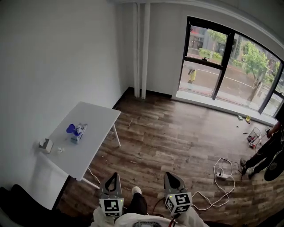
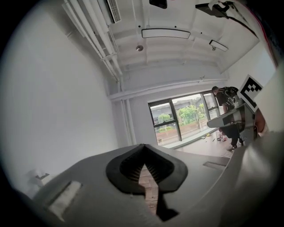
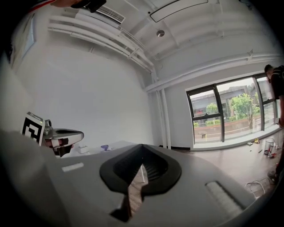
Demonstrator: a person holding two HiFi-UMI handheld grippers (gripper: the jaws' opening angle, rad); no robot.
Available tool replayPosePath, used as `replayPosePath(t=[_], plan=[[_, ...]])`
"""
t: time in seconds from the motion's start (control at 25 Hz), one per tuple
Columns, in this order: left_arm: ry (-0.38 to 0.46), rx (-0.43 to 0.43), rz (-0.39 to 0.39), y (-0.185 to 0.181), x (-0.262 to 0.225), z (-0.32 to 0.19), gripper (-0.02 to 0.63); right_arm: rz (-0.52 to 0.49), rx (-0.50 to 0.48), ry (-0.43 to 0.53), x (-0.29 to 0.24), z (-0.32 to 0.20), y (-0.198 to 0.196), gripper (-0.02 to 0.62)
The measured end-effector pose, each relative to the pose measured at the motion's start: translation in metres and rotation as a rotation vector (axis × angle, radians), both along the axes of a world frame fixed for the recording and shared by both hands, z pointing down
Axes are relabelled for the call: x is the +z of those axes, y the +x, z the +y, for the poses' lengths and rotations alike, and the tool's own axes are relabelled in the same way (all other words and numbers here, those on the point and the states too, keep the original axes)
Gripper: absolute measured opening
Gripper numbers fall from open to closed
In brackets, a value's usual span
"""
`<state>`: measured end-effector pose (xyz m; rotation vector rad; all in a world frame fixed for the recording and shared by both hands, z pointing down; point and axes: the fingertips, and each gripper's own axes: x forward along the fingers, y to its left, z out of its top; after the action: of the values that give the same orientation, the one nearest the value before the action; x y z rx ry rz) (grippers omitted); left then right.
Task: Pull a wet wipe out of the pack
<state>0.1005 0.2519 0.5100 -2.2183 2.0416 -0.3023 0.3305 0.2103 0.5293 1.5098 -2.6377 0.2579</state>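
A bare, unfitted room, closer to an empty office or studio than a home. In the head view, plain white walls (image 1: 53,57) fill the upper left and dark wood-plank flooring (image 1: 177,133) spreads across the middle, with one white folding table (image 1: 95,133) at the left as the only furniture. A tall black-framed window (image 1: 222,66) at the upper right looks onto street trees (image 1: 255,55). A power strip with loose white cable (image 1: 223,176) lies on the floor at the lower right. The gripper views show a recessed light panel (image 2: 165,33), a ceiling vent (image 2: 113,9) and exposed white pipes (image 3: 102,33) overhead.
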Motion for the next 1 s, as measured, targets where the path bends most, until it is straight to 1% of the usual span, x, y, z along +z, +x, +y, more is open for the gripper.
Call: replayPosePath(t=[0.08, 0.28, 0.52, 0.72, 1.0], plan=[[-0.006, 0.019, -0.001, -0.002, 0.004, -0.026, 0.002, 0.005, 0.018, -0.012, 0.004, -0.022, -0.001, 0.005], [-0.026, 0.051, 0.029, -0.021, 0.013, -0.108, 0.002, 0.031, 0.062, -0.039, 0.007, -0.094, -0.011, 0.005], [0.001, 0.099, 0.011, -0.042, -0.001, -0.2, 0.002, 0.044, 0.102, -0.05, 0.002, -0.174, -0.032, 0.005], [-0.016, 0.125, 0.015, -0.058, 0.005, -0.253, 0.002, 0.057, 0.095, -0.066, 0.006, -0.225, -0.061, 0.005], [-0.032, 0.145, 0.027, -0.074, 0.007, -0.318, 0.002, 0.081, 0.095, -0.102, 0.01, -0.285, -0.08, 0.006]])
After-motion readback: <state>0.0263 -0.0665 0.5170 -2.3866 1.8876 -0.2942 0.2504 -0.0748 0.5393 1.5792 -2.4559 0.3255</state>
